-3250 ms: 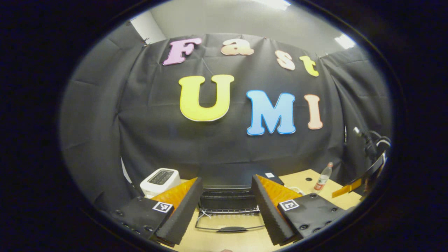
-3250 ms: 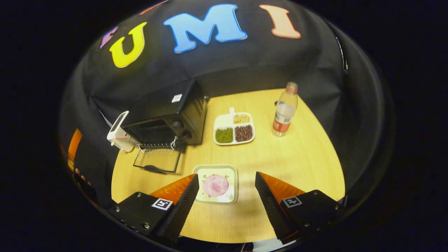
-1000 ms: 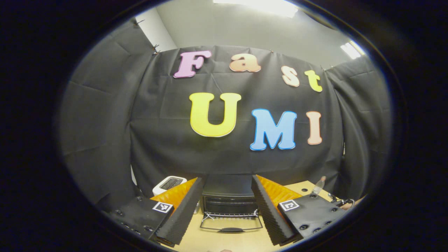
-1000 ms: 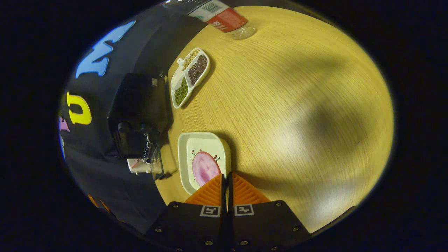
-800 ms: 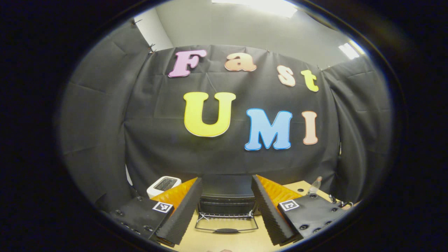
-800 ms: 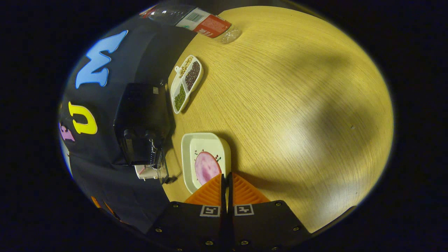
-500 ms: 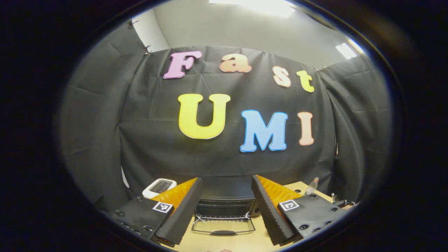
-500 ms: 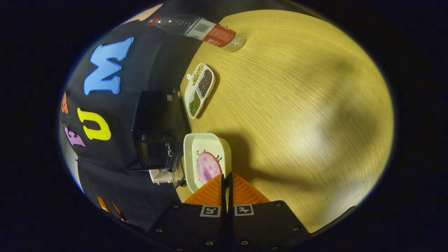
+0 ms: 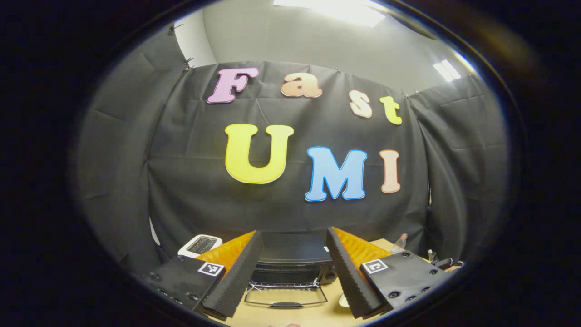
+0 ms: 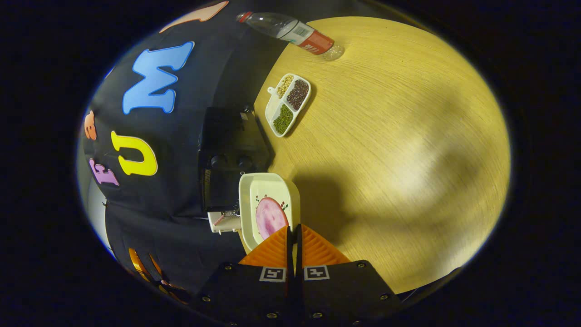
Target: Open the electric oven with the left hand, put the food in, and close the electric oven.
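Right gripper (image 10: 292, 231) with fingers closed on the rim of a white square plate (image 10: 268, 186) carrying a pink slice of food (image 10: 268, 217), held beside the black electric oven (image 10: 231, 154), left gripper (image 9: 292, 268) fingers wide apart holding nothing, oven door (image 9: 286, 297) lying open on the desk (image 10: 399, 136).

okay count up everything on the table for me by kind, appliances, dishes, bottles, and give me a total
Appliances: 2, the black electric oven and the white toaster.
Dishes: 2, the plate with the pink food and the three-part tray of beans.
Bottles: 1, the water bottle.
Total: 5.
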Demonstrator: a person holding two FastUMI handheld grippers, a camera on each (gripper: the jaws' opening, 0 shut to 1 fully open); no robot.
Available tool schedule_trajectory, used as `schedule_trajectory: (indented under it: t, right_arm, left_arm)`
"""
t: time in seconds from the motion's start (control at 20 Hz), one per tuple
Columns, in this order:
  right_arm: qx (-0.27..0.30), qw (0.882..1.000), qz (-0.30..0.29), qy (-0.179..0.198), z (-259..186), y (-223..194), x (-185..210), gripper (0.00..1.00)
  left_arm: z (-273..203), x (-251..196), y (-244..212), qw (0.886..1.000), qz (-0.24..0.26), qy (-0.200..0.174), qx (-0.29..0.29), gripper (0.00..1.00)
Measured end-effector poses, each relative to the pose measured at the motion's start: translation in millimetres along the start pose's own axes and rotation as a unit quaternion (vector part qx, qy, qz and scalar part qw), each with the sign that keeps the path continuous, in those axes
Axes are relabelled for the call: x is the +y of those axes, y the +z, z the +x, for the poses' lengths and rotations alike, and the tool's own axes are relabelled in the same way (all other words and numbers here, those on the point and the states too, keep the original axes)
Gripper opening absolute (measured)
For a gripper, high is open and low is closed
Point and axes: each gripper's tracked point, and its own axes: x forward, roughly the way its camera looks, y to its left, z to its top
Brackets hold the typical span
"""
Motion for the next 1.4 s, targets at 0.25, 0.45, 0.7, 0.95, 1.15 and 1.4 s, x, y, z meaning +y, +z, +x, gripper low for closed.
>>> schedule_trajectory:
  t: [0.25, 0.45, 0.7, 0.95, 1.15, 1.4]
  right_arm:
    - [-0.011, 1.000, -0.004, 0.000, 25, -33, 43, 0.00]
    - [-0.030, 0.999, 0.016, 0.000, 57, -49, 73, 0.00]
    - [-0.072, 0.994, 0.082, -0.001, 100, -60, 105, 0.00]
    - [-0.114, 0.982, 0.148, -0.014, 138, -62, 134, 0.00]
    - [-0.166, 0.970, 0.177, -0.029, 172, -49, 156, 0.01]
    - [-0.203, 0.955, 0.211, -0.049, 217, -31, 172, 0.01]
  left_arm:
    - [-8, 22, 5, 1.000, 0.008, 0.002, -0.010, 0.95]
    - [-18, 48, 4, 1.000, -0.006, 0.011, -0.010, 0.95]
    - [-32, 79, 0, 1.000, -0.006, 0.029, -0.005, 0.98]
    - [-44, 115, -5, 0.998, -0.012, 0.055, 0.001, 0.95]
    - [-49, 141, -14, 0.997, -0.021, 0.076, 0.009, 0.98]
    - [-54, 171, -21, 0.995, -0.019, 0.100, 0.019, 0.95]
